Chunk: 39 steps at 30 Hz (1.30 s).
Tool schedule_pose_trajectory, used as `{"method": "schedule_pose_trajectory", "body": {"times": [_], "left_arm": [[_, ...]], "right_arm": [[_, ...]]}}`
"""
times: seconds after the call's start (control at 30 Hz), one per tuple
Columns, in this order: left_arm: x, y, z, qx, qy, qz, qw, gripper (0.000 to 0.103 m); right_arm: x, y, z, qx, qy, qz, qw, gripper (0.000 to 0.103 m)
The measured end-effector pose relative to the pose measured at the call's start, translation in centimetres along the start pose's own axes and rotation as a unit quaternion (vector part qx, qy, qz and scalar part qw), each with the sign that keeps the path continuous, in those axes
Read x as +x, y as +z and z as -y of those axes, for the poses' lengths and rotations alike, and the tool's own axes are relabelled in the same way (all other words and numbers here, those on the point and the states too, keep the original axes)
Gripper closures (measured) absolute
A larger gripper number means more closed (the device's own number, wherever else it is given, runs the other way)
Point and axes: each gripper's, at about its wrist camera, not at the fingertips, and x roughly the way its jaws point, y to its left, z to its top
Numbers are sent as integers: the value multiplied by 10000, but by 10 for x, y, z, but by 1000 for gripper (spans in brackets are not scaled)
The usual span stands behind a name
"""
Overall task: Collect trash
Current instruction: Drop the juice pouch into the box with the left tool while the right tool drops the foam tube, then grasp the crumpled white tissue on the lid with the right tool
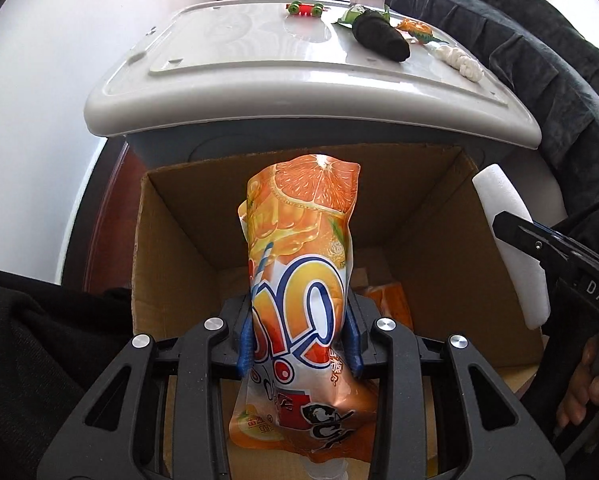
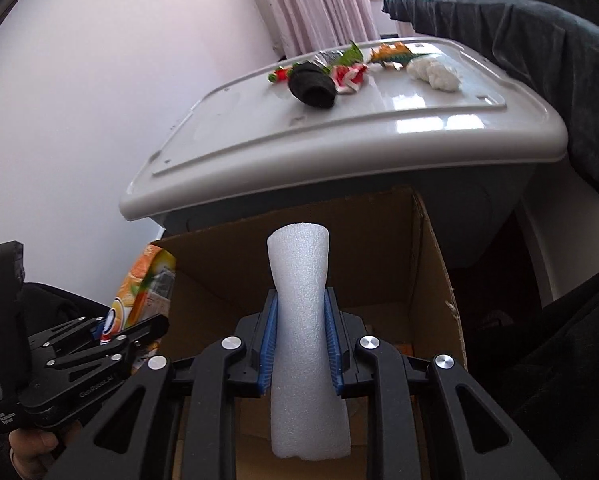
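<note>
We clamp the orange drink pouch (image 1: 299,280) in our left hand-held gripper (image 1: 299,344), its pads pinching it above the open cardboard box (image 1: 171,240). Our right hand-held gripper (image 2: 299,344) squeezes a white foam tube (image 2: 299,320) over the same box; more litter lies at twelve o'clock on the grey lid (image 2: 379,120).

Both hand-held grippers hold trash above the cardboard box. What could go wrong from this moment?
1. The left hand-held gripper clamps the orange drink pouch over the cardboard box, but the white foam piece in the right hand-held gripper sits near the box's right wall; released there, it might fall outside.
2. The two grippers are close and could bump.
3. The black sock and wrappers remain on the lid.
</note>
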Motion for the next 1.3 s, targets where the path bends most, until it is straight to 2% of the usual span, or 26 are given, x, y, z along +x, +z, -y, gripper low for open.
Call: {"method": "schedule_pose_trajectory", "body": {"times": [0.07, 0.1, 0.13, 0.17, 0.23, 0.47, 0.57, 0.7, 0.8, 0.87, 1.03, 1.13, 1.2, 1.3], "left_arm": [[-5, -6, 2, 32, 74, -4, 10000, 68], [-13, -11, 0, 13, 120, 26, 9999, 63], [-14, -10, 0, -38, 151, 54, 9999, 32], [-17, -12, -2, -96, 247, 53, 9996, 9], [-25, -13, -6, -164, 247, 184, 9994, 9], [-29, -15, -4, -31, 292, 209, 9993, 9], [-28, -16, -4, -37, 165, 189, 9997, 9], [-23, -16, -4, -56, 96, 108, 9999, 9], [-18, -8, -3, -124, -124, 88, 9998, 9], [-15, 4, 1, -135, -254, 98, 9995, 9], [-14, 50, 21, -130, -329, 554, 9978, 9], [-10, 67, 33, -13, -132, 809, 9966, 9], [-8, 67, 35, 68, 4, 898, 9959, 9], [-2, 58, 33, 127, 155, 932, 9954, 9]], "right_arm": [[1, -1, 1, 15, -20, -15, 10000, 74], [2, -1, 2, 29, -64, -58, 10000, 70], [2, -1, 4, 79, -97, -72, 9999, 55], [0, -2, 4, 123, -126, -20, 9998, 41], [-5, 0, 7, 214, -117, 132, 9996, 41], [-24, 11, 17, 509, -33, 495, 9975, 41], [-30, 25, 20, 479, -2, 580, 9972, 40], [-33, 54, 28, 399, 51, 586, 9975, 40], [-35, 87, 36, 229, -28, 662, 9975, 40], [-31, 116, 44, 109, -140, 684, 9975, 35], [3, 199, 68, -281, -687, 506, 9960, 31], [32, 229, 83, -481, -1000, 404, 9930, 31], [56, 242, 93, -669, -1248, 271, 9895, 31], [81, 253, 108, -597, -1299, 141, 9896, 31]]}}
